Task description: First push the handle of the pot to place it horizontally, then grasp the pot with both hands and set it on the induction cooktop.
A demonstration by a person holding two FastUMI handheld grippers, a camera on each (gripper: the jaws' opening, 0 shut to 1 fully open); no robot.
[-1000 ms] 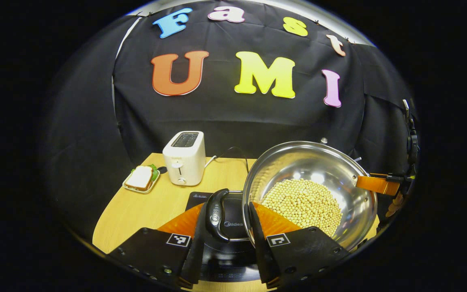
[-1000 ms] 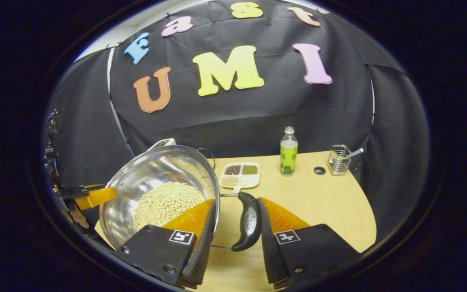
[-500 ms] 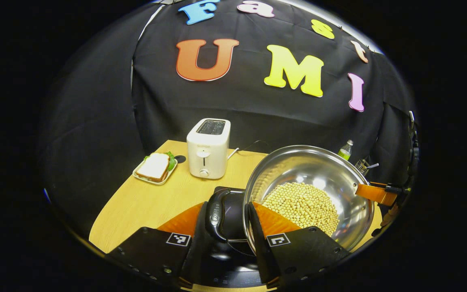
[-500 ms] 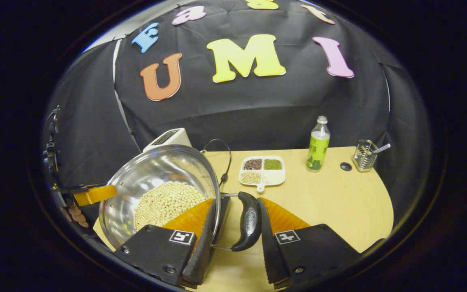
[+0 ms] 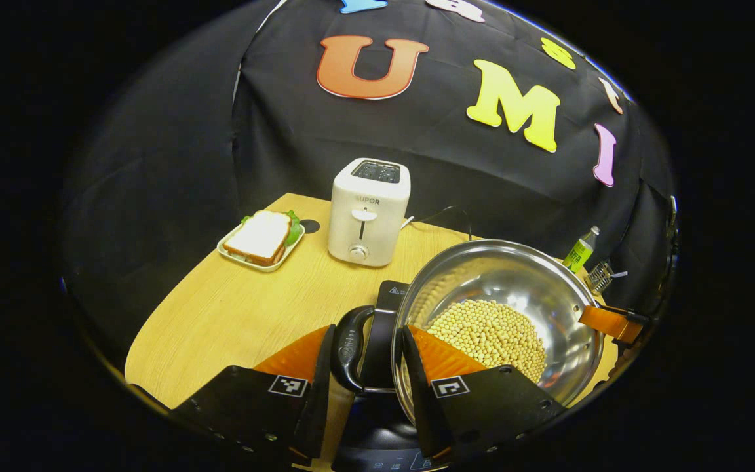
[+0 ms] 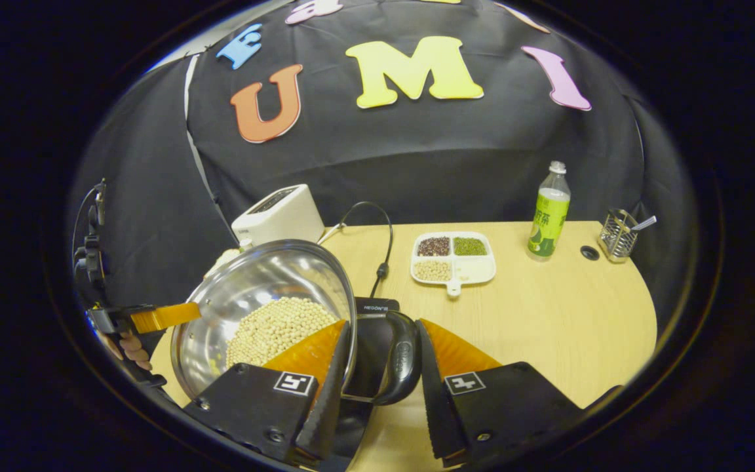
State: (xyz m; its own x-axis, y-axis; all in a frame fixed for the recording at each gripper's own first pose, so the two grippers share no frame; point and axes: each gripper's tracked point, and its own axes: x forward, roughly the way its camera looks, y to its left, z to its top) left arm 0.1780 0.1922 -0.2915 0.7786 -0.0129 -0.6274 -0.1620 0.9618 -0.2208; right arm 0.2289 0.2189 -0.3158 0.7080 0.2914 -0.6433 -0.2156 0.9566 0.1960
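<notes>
A steel pot (image 5: 515,275) holding soybeans (image 5: 492,331) hangs between my two grippers, with a black loop handle on each side. My left gripper (image 5: 367,341) is shut on the pot's left side: one finger presses outside the handle (image 5: 346,351), the other sits inside the rim. My right gripper (image 6: 383,334) is shut the same way around the other handle (image 6: 405,357) and the pot (image 6: 266,288). The black induction cooktop (image 5: 387,301) lies directly under the pot, and its corner (image 6: 372,307) shows behind the right handle. I cannot tell whether the pot's base touches it.
A white toaster (image 5: 367,210) and a sandwich plate (image 5: 261,236) stand at the back left. A power cord (image 6: 381,252), a divided dish of beans (image 6: 453,255), a green bottle (image 6: 548,213) and a wire holder (image 6: 619,233) stand on the wooden table (image 6: 548,328) to the right.
Both grippers, still shut on the pot, carried it leftward and forward across the table. The cooktop has come in under the right handle, and the toaster and dish look nearer.
</notes>
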